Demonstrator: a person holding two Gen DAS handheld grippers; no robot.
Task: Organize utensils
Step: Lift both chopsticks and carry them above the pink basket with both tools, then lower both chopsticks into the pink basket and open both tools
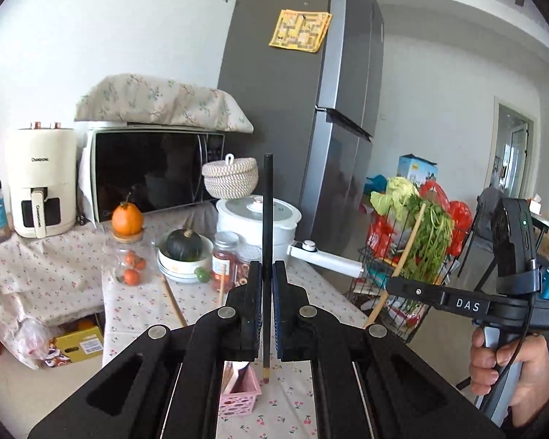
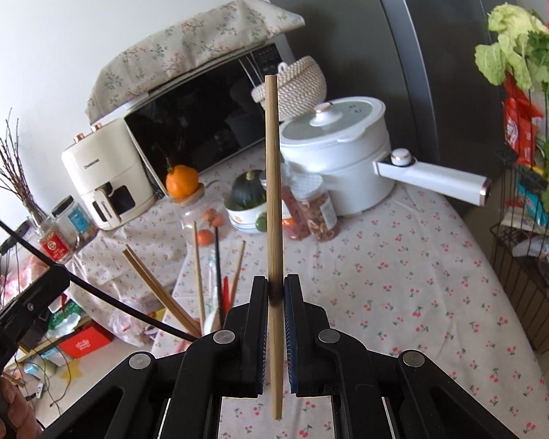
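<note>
Two hand-held tools are raised above a worktop [image 2: 402, 256] covered in a cloth printed with small red cherries. The left tool [image 1: 267, 285] is clamped shut on a black chopstick [image 1: 267, 219], which stands nearly upright between its jaws, its reddish lower tip hanging just above a pink slotted basket [image 1: 238, 391] at the worktop's near edge. The right tool [image 2: 275, 292] is closed on a light wooden chopstick [image 2: 274, 183], also held almost vertical, tilted slightly. In the left wrist view a hand [image 1: 505, 366] grips the right tool's handle off the worktop's right edge; white letters on that tool read "DAS". More chopsticks [image 2: 201, 274], wooden and black, lie loose near the worktop's left edge. Along the far edge stand a cream air fryer [image 1: 42, 179] marked with a brand name too small to read surely, a microwave [image 1: 153, 172] under a floral cover, a lidded woven basket [image 1: 230, 177] and a white electric pot [image 2: 340, 161] whose long handle juts toward the right edge. Jars, an orange fruit and a dark green squash in a bowl crowd the middle. The near right part of the cloth lies bare. A wire rack [image 2: 530, 285] of leafy greens stands beside the right edge, a grey refrigerator [image 1: 285, 109] behind.
</note>
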